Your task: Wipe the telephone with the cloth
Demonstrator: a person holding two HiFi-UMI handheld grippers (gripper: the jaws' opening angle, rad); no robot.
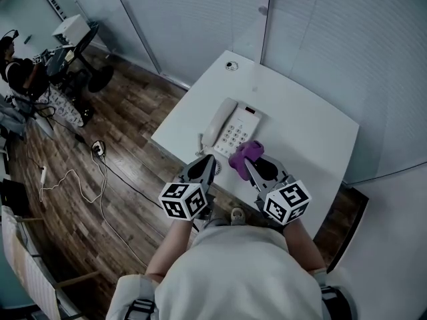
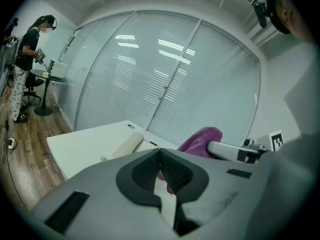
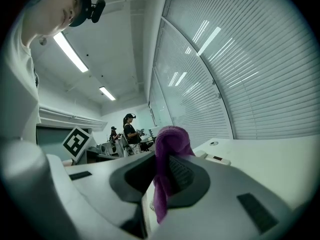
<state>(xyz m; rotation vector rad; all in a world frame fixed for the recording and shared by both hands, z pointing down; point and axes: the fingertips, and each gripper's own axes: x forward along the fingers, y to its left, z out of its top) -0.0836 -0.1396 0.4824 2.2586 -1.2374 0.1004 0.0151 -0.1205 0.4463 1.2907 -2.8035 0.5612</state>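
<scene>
White worktop (image 1: 307,129) on wood floor (image 1: 127,159), blinds behind. Near the telephone (image 1: 230,127), I see left gripper (image 2: 160,153) jaws clenched empty; right gripper (image 3: 161,159) jaws clamp purple cloth (image 3: 171,138).

Cool even light, soft shadows, fisheye edges

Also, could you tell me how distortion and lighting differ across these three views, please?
Head view: dim and bluish, mild bending at the edges, white desk telephone clear. Left gripper view: strong fisheye with black rim, ceiling-light reflections on the slatted glass wall. Right gripper view: same fisheye, bright ceiling strip light, purple fabric cloth close and slightly soft.
</scene>
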